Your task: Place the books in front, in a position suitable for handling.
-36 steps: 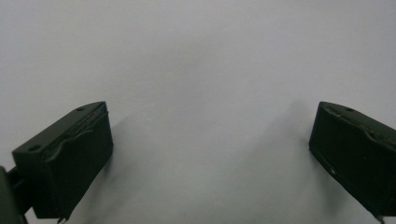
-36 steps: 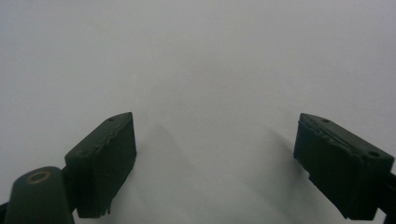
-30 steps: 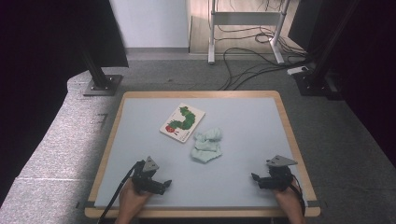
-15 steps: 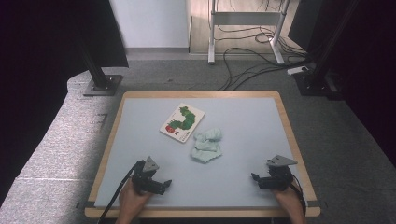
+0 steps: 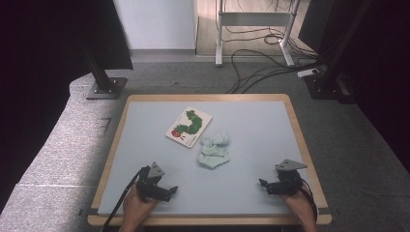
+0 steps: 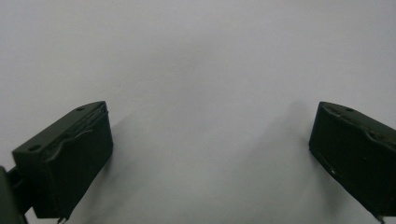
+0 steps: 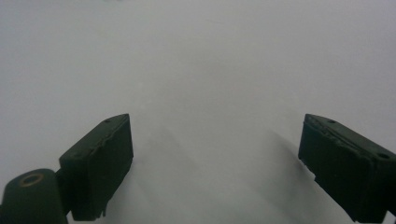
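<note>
A white card with a green caterpillar picture (image 5: 189, 126) lies flat at the middle of the pale blue table top (image 5: 256, 125). A crumpled light green cloth (image 5: 214, 150) sits just right of it, toward me. My left gripper (image 5: 169, 191) rests near the front left edge, pointing right, open (image 6: 210, 154) over bare table with nothing between its jaws. My right gripper (image 5: 264, 184) rests near the front right edge, pointing left, open (image 7: 215, 158), also with nothing between its jaws. Its jaws have just been opening a little further.
The table has a wooden rim (image 5: 208, 97). Beyond it on the grey carpet lie dark cables (image 5: 261, 65), a white frame's feet (image 5: 218, 60) and two black stand bases (image 5: 105, 89) (image 5: 329, 87). Dark curtains hang at both sides.
</note>
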`<state>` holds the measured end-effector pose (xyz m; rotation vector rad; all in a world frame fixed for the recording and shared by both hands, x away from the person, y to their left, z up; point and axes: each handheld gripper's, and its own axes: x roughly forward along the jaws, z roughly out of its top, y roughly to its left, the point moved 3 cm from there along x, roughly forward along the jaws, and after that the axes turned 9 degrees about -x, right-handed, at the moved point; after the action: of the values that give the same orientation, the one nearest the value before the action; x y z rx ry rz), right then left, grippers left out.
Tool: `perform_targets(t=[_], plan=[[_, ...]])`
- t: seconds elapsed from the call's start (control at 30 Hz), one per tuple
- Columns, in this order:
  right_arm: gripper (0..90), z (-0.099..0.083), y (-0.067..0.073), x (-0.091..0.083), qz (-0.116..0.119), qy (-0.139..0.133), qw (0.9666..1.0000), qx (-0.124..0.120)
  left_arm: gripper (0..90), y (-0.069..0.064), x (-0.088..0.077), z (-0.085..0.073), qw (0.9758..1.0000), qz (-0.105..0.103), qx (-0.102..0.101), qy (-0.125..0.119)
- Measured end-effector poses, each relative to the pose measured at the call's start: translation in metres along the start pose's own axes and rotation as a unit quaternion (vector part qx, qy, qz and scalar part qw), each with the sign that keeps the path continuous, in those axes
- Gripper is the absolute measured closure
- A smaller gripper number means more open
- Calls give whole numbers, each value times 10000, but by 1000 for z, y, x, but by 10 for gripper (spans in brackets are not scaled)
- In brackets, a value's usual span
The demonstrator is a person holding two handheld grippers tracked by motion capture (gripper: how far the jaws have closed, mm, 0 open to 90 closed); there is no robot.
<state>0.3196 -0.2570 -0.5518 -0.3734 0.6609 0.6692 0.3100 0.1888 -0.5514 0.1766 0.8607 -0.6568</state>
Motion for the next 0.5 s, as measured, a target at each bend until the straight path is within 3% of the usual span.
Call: perform_targets(t=[0.5], plan=[[50,37,9,16,421,-175,9987,-246,0,0,0,0,10000,5,3,4]])
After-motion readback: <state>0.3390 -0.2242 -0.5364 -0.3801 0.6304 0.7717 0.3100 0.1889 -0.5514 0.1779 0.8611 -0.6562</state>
